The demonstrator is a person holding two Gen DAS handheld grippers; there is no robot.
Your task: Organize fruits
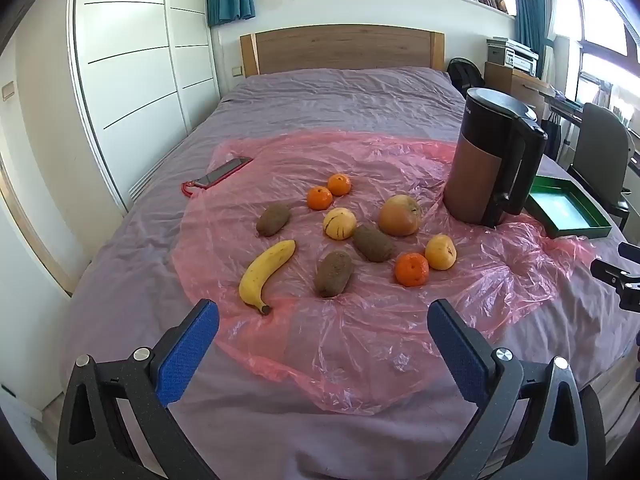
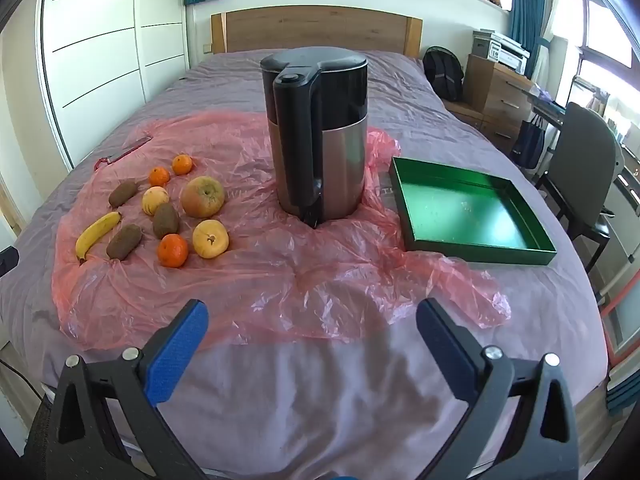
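Lying ahead of the left gripper [image 1: 323, 322], both it and the right gripper [image 2: 312, 322] spread wide and empty: one banana [image 1: 266, 270], three kiwis, three mandarins, two yellow fruits and an apple [image 1: 400, 215], loose on a pink plastic sheet [image 1: 360, 320]. Green tray [image 2: 476, 216] sits ahead-right of the right gripper, beyond a kettle [image 2: 318, 136]. Fruit likely light, round, prone to rolling on slick film; kiwis and banana bruise easily, so grip across their middles gently.

kettle [image 2: 320, 136] upright on pink plastic sheet [image 2: 260, 272] | phone [image 1: 224, 172] at sheet's edge
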